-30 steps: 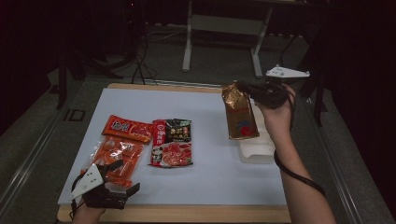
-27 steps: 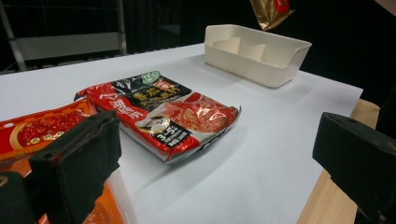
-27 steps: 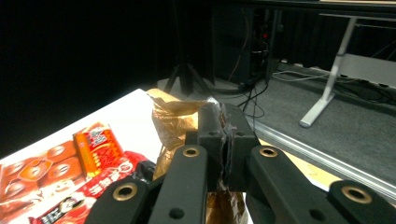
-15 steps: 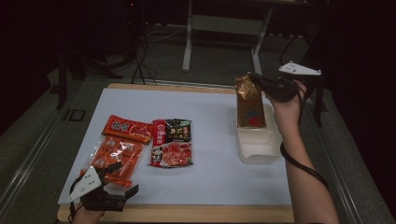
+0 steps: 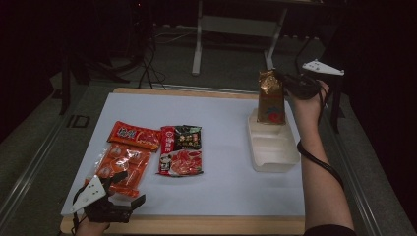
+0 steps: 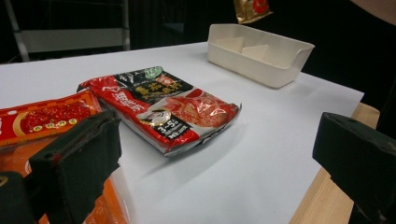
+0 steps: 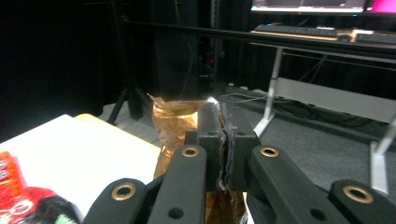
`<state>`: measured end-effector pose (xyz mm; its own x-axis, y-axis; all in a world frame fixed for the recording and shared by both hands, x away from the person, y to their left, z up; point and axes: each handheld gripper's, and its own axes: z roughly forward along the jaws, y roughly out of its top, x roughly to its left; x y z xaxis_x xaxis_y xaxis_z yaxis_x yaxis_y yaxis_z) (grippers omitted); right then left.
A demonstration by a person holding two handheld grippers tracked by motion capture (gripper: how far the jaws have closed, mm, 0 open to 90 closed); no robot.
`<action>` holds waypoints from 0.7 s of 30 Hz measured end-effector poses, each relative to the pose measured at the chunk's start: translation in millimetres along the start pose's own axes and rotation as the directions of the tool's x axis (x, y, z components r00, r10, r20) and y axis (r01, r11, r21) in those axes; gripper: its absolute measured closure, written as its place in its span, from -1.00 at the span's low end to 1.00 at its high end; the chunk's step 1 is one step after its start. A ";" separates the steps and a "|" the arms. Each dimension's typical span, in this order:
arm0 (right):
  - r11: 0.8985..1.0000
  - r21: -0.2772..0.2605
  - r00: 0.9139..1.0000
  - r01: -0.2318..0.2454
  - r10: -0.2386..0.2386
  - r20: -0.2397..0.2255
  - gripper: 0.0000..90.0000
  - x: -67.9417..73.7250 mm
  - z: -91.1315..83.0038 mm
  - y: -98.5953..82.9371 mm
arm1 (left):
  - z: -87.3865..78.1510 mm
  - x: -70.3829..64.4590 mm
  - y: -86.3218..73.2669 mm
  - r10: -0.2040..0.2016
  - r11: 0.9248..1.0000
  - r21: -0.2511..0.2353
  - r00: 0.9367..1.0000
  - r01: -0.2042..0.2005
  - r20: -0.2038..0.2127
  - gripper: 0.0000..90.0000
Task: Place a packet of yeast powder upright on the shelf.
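My right gripper (image 5: 285, 81) is shut on the top edge of a gold and red packet (image 5: 270, 98), which hangs upright over the far end of a white tray (image 5: 273, 147). In the right gripper view the jaws pinch the crinkled gold packet (image 7: 175, 121) between them. My left gripper (image 5: 129, 187) rests open at the table's front left corner, beside an orange packet (image 5: 120, 162). Its jaws stand wide apart in the left gripper view, with a red and black packet (image 6: 163, 105) lying ahead of them.
A red packet (image 5: 134, 135) lies behind the orange one, and the red and black packet (image 5: 181, 149) lies mid-table. The white sheet (image 5: 221, 187) covers the wooden table. The white tray (image 6: 259, 53) has dividers inside. A metal stand (image 5: 199, 44) rises beyond the table.
The right gripper has carried the gold packet right and away, and turned it upright over the far end of the tray. The left gripper has stayed put.
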<state>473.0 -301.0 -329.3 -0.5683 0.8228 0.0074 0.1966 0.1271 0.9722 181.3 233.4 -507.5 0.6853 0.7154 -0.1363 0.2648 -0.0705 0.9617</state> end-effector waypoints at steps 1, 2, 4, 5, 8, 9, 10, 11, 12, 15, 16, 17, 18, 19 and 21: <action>1.000 -0.003 1.000 -0.002 0.002 0.001 0.94 -2.3 1.4 -1.0 | -0.5 -0.1 -0.4 0.000 1.000 0.002 1.000 0.000 -0.001 -0.96; 1.000 -0.004 1.000 0.004 -0.004 0.006 0.94 -4.3 2.8 -2.2 | -1.1 -0.3 -0.8 -0.003 1.000 0.003 1.000 0.003 -0.003 -0.96; 1.000 0.000 1.000 -0.001 0.001 0.010 0.93 -8.7 5.9 -5.3 | -2.7 -0.3 -1.1 -0.006 1.000 0.001 1.000 0.006 -0.008 -0.96; 1.000 -0.003 1.000 -0.005 0.005 0.011 0.92 -10.7 7.5 -7.2 | -3.5 -0.2 -1.2 -0.009 1.000 -0.002 1.000 0.009 -0.009 -0.96; 1.000 -0.004 1.000 0.001 -0.001 0.014 0.92 -15.8 11.4 -11.6 | -4.5 -0.2 -1.4 -0.011 1.000 -0.003 1.000 0.011 -0.012 -0.96; 1.000 -0.013 1.000 0.000 0.000 0.001 0.91 -21.3 15.4 -16.3 | -5.8 -0.3 -1.9 -0.016 1.000 -0.003 1.000 0.016 -0.019 -0.96; 1.000 -0.018 1.000 -0.013 0.013 -0.020 0.90 -23.6 17.1 -18.2 | -6.1 -0.2 -2.1 -0.018 1.000 -0.002 1.000 0.018 -0.020 -0.96; 1.000 -0.019 0.999 -0.023 0.022 -0.029 0.89 -26.1 18.9 -20.4 | -6.4 -0.1 -2.4 -0.018 1.000 -0.001 1.000 0.018 -0.022 -0.96; 1.000 -0.027 0.999 -0.015 0.014 -0.030 0.88 -28.7 20.6 -22.7 | -6.5 -0.1 -2.5 -0.020 1.000 -0.002 1.000 0.020 -0.023 -0.96; 0.998 -0.050 0.999 -0.033 0.031 -0.044 0.87 -34.0 24.2 -27.4 | -7.0 0.7 -3.2 -0.025 1.000 -0.002 0.999 0.025 -0.028 -0.96; 0.998 -0.058 0.998 -0.034 0.031 -0.052 0.87 -35.1 25.4 -28.7 | -7.1 0.7 -3.3 -0.033 0.999 -0.003 0.999 0.033 -0.028 -0.96; 0.998 -0.063 0.998 -0.027 0.024 -0.052 0.87 -36.2 27.3 -30.9 | -7.3 0.7 -3.3 -0.032 0.999 -0.003 0.999 0.032 -0.030 -0.96; 0.998 -0.061 0.998 -0.036 0.032 -0.060 0.87 -37.0 28.6 -32.3 | -7.5 0.7 -3.4 -0.031 1.000 -0.004 0.999 0.031 -0.032 -0.96; 0.997 -0.064 0.997 -0.040 0.035 -0.067 0.87 -38.1 30.2 -34.4 | -8.1 0.8 -3.3 -0.033 0.999 -0.005 0.999 0.033 -0.032 -0.96; 0.997 -0.064 0.996 -0.040 0.035 -0.076 0.87 -38.9 33.4 -38.3 | -8.8 0.9 -3.3 -0.034 0.999 -0.007 0.999 0.034 -0.037 -0.96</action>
<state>514.3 -319.5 -374.6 -0.6205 0.7820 0.0590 0.1675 0.0587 0.9841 175.1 240.4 -508.7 0.6507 0.7423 -0.1601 0.2829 -0.0413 0.9582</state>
